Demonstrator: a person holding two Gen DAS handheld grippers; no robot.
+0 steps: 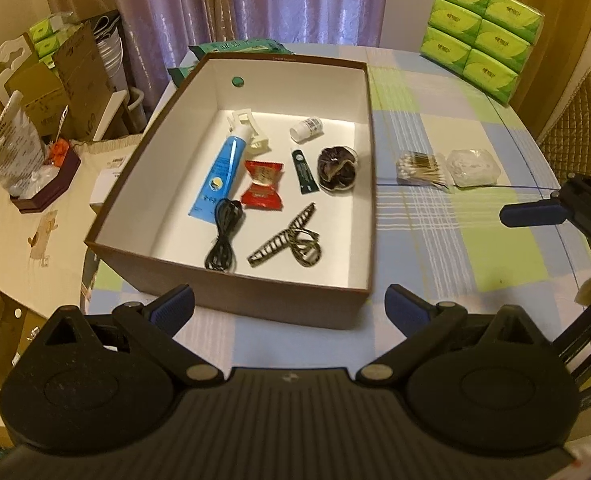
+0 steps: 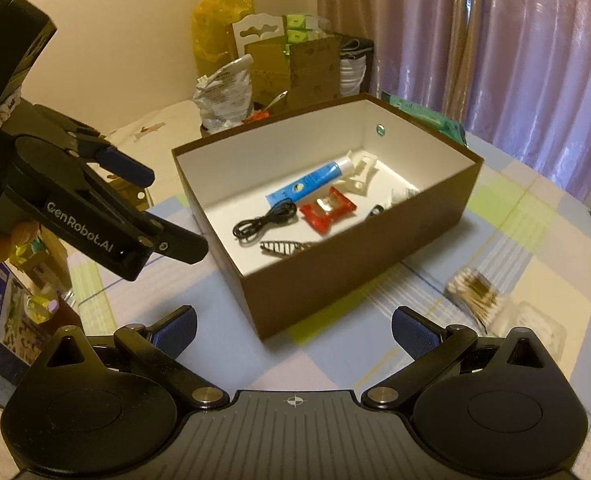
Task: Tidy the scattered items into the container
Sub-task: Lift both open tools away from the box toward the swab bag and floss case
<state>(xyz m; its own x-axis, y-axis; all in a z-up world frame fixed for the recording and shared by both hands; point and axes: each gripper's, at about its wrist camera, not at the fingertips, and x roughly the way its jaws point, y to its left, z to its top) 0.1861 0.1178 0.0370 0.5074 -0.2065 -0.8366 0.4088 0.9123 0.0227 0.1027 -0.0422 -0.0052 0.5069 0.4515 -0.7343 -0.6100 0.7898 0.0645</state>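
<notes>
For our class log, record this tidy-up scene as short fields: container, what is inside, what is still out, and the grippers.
container: brown box, open top, on table
inside: blue tube, red packet, black cable, hair clip
still out: cotton swabs, clear pack
left gripper: jaws open, empty
right gripper: jaws open, empty

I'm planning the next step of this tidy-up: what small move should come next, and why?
Probably move the right tool, open and empty, toward the cotton swab pack. That pack and the clear plastic packet beside it are the only items I can see lying on the table outside the box.
</notes>
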